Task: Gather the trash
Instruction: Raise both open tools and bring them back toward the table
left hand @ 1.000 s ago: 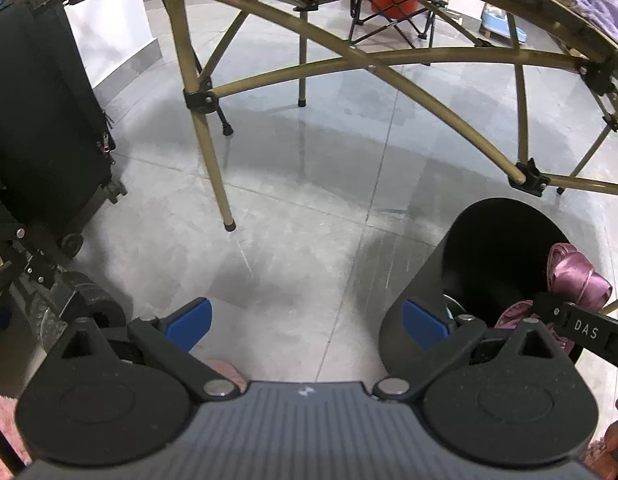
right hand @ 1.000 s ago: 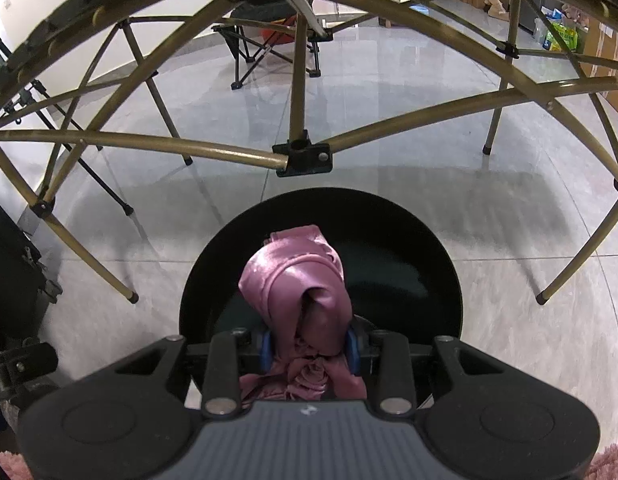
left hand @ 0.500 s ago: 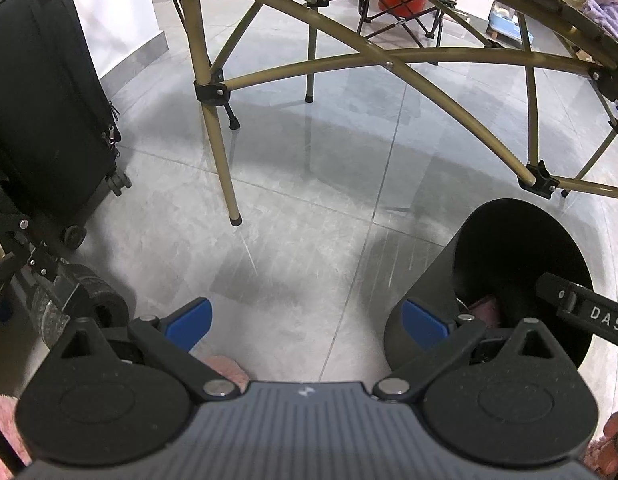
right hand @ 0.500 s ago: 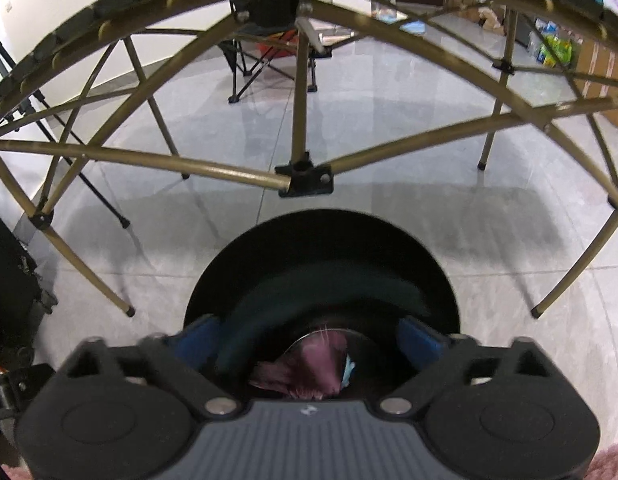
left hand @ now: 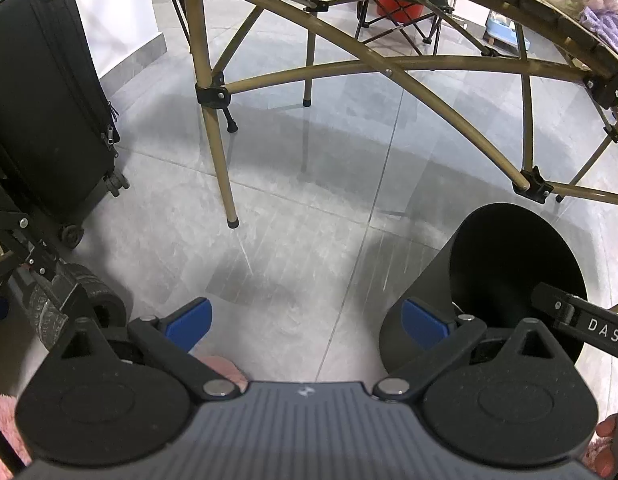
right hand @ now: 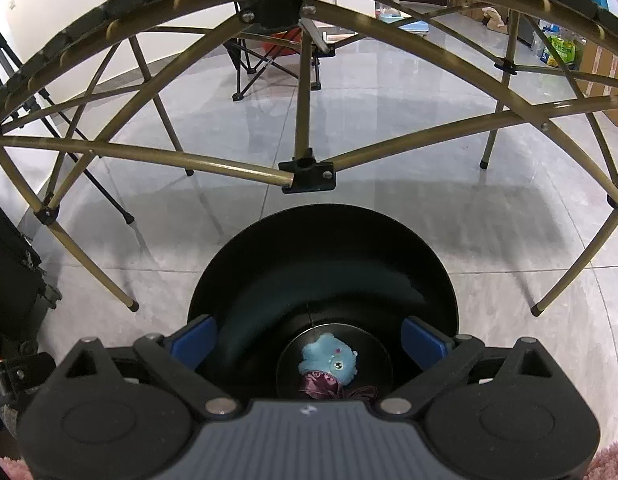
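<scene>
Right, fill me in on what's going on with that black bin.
A person is collecting trash with two handheld grippers. The right gripper hangs over the open black bin; its jaws have just opened wide and nothing is between them. A pink satin cloth lies at the bottom of the bin beside a blue plush toy. The left gripper is open and empty, pointing at the tiled floor next to the bin.

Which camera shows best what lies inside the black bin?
The right wrist view: it looks straight down into the black bin, showing a blue plush toy and pink cloth at the bottom. The left wrist view sees the bin from the side, its inside only dark.
</scene>
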The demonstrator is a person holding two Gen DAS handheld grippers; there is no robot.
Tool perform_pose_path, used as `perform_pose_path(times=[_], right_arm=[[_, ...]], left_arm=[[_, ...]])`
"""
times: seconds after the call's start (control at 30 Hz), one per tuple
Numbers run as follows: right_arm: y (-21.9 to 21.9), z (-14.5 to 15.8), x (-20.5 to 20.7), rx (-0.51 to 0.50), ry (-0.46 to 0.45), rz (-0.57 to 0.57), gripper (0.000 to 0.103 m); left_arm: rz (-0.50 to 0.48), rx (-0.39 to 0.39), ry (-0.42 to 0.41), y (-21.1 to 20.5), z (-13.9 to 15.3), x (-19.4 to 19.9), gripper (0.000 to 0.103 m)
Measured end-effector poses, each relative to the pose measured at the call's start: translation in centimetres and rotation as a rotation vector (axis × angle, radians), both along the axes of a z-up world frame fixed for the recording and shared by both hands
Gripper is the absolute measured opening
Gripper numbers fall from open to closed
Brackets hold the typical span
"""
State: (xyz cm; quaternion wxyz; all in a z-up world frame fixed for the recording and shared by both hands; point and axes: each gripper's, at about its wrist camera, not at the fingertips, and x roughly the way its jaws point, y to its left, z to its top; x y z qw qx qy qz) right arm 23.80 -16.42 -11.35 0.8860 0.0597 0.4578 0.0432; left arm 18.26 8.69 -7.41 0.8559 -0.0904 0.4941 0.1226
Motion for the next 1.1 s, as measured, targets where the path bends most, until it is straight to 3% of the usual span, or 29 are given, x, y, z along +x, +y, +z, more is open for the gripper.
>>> perform_pose_path(times=[0.27, 0.63, 0.87, 1.1], right_arm=[[-0.6, 1.2, -0.7, 0.002, -0.052, -0.008, 0.099], [-1.2, 4.1, -2.1, 0.004, -0.166, -0.007, 0.099], [-1.3, 8.0, -3.0, -0.004, -0.328, 0.011, 0.099], [-2.5, 12.0, -2.9, -0.032, -0.514, 0.013, 0.103]], left_arm=[[-0.008, -0.006, -0.047, 0.0, 1.0, -0.4, 0.103], [-0.006, -0.007, -0.196, 0.0, 4.8, -0.7, 0.103], [-0.005, -0.018, -0.321, 0.0, 8.8, -0.8, 0.103], [-0.012, -0.012, -0.387, -0.8, 11.1, 0.7, 0.103]])
